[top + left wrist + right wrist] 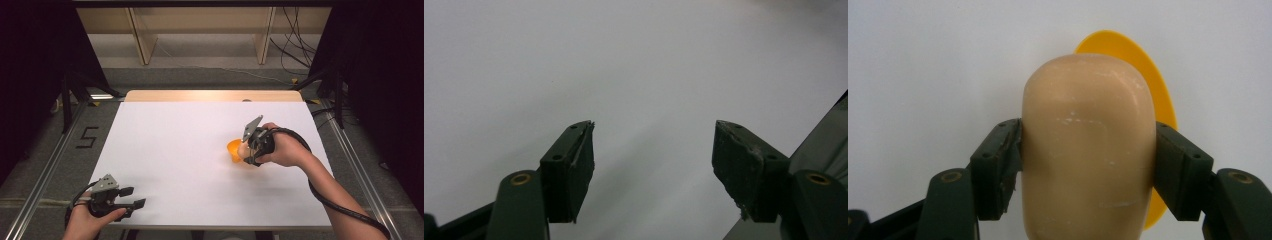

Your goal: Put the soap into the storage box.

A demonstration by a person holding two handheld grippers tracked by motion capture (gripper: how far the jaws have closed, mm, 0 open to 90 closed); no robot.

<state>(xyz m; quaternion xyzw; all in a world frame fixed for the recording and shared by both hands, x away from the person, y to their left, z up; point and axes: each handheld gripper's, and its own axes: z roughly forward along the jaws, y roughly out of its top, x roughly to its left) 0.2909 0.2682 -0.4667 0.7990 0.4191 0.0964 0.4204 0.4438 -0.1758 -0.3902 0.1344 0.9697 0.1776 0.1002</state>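
Right now the tan rounded block (1088, 150) sits squeezed between the two black jaws of the right gripper (1088, 160). One jaw presses on each side of it. It is smooth, with a round top and a few small white scratches. Just behind it is an orange plate (1148, 85); I cannot tell if they touch. From the high view, the right gripper (252, 147) and the orange plate (233, 150) are over the right part of the white table (175, 150). The left gripper (127, 197) is well apart from them, near the front left edge. Its jaws stand wide apart with only white table between them.
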